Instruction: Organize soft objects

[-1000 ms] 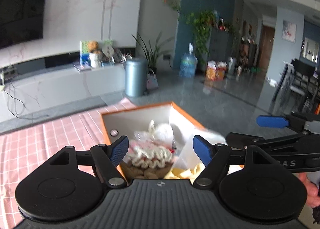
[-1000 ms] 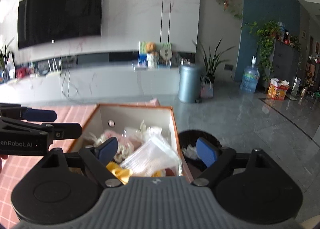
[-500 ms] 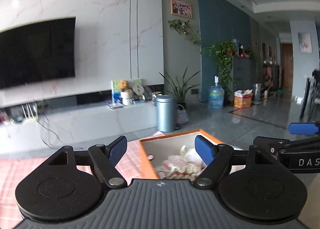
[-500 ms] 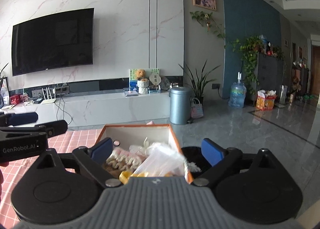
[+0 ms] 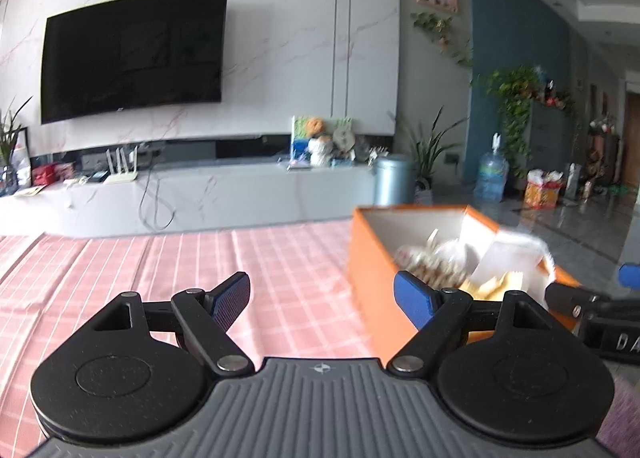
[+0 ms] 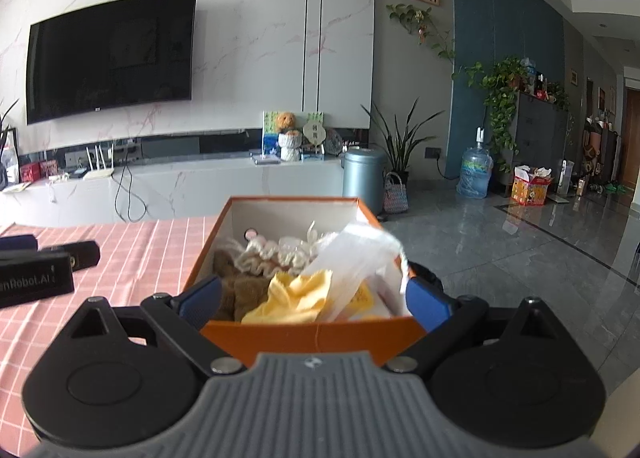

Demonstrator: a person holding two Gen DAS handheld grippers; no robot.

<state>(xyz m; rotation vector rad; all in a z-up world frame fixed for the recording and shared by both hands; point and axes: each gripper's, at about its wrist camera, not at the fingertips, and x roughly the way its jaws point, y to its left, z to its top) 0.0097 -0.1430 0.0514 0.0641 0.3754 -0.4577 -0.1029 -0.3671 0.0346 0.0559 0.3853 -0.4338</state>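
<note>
Left wrist view. The left gripper [image 5: 322, 296] is held low over a pink checked cloth [image 5: 192, 258]. Its jaws stand wide apart and have just been opening; nothing lies between them except cloth further off. The orange box [image 5: 370, 270] sits on the cloth to the right of the gripper, with the right-hand blue pad level with its near corner; whether pad and box touch cannot be told. Soft items [image 5: 436, 264] fill the box, blurred here: a pale frilly piece, white plastic and a yellow scrap. The right gripper [image 5: 600, 314] enters at the right edge, beside the box.

Right wrist view. The right gripper [image 6: 316, 300] faces the near end of the box [image 6: 312, 332], which lies between its jaws. The jaws are spread wide and have just been opening, with one blue pad beside each near corner; contact cannot be told. Inside the box are a brown plush [image 6: 240, 290] at near left, a cream frilly piece [image 6: 268, 258] behind it, a yellow cloth [image 6: 300, 294] at near centre and a clear plastic bag [image 6: 356, 258] rising above the right wall. The left gripper [image 6: 36, 270] lies over the cloth [image 6: 160, 246] at left, well clear of the box. A television [image 6: 108, 54] hangs on the far wall.
</note>
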